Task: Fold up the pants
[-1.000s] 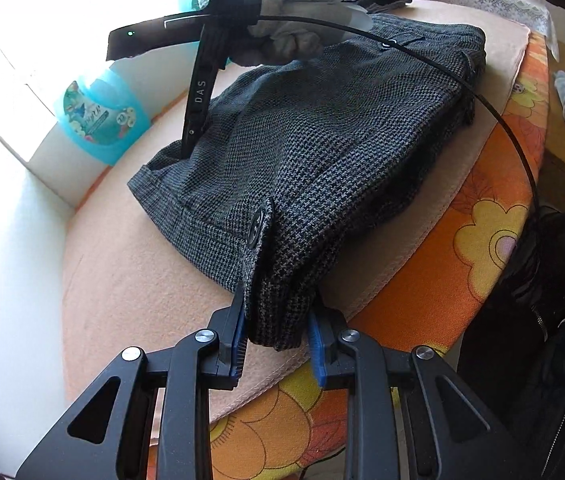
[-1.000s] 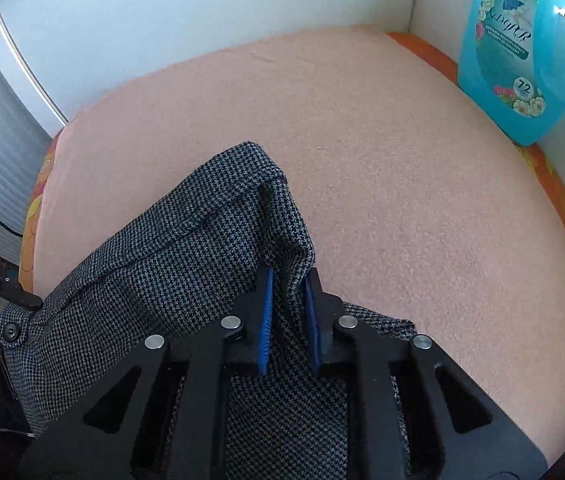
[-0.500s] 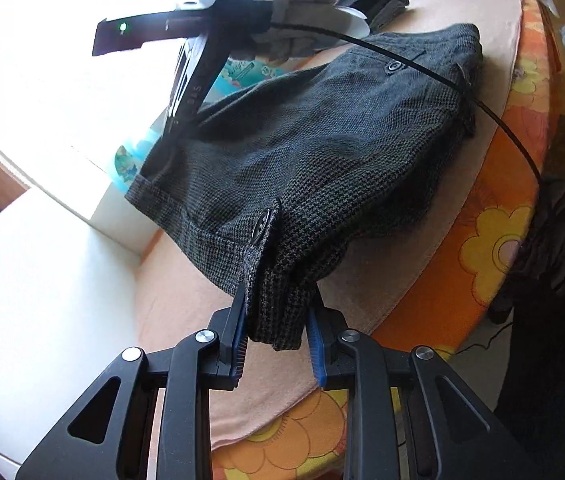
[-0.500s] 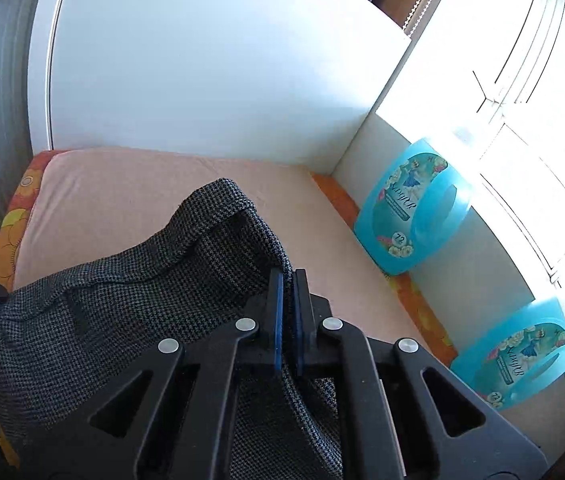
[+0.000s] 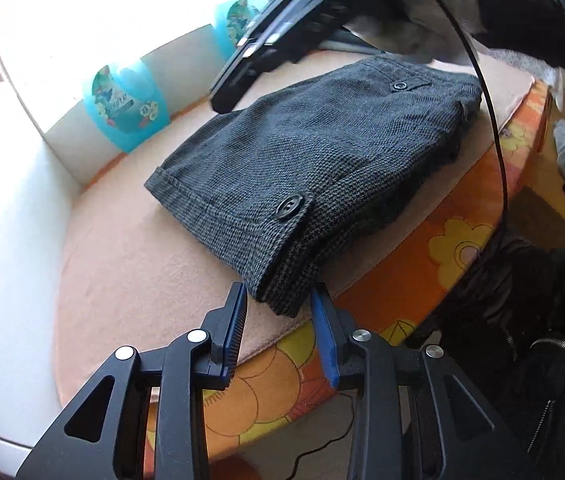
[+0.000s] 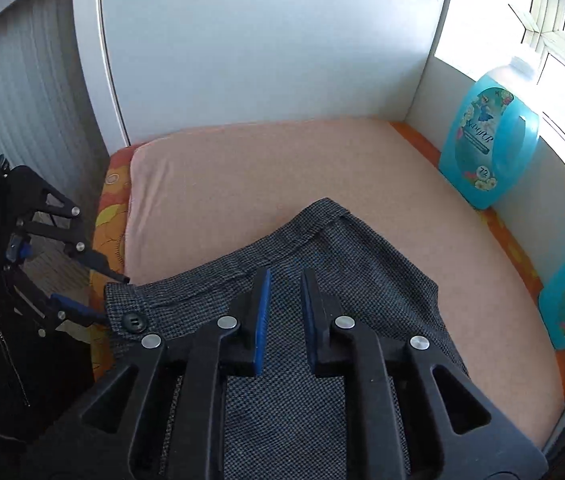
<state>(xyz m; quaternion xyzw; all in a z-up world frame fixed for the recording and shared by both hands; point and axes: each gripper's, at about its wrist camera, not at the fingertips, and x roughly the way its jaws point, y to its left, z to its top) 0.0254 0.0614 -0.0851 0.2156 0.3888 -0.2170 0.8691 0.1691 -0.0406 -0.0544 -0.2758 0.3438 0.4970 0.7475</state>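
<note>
left gripper (image 5: 278, 330) released, jaws apart at hem corner, 6 o'clock | right gripper (image 6: 285, 312) also let go, spread above cloth | pants (image 5: 322, 160) lay folded on pink blanket (image 5: 122, 264), centre | fold likely complete

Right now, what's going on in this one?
A person with a handheld gripper in each hand is folding grey houndstooth pants on a peach towel spread over an orange floral cover. The pants lie flat in a folded stack. The left gripper is open, its fingers either side of the buttoned hem corner but not clamped on it. The right gripper is also open, just above the cloth. Blue fabric softener bottles stand along the window side.
</note>
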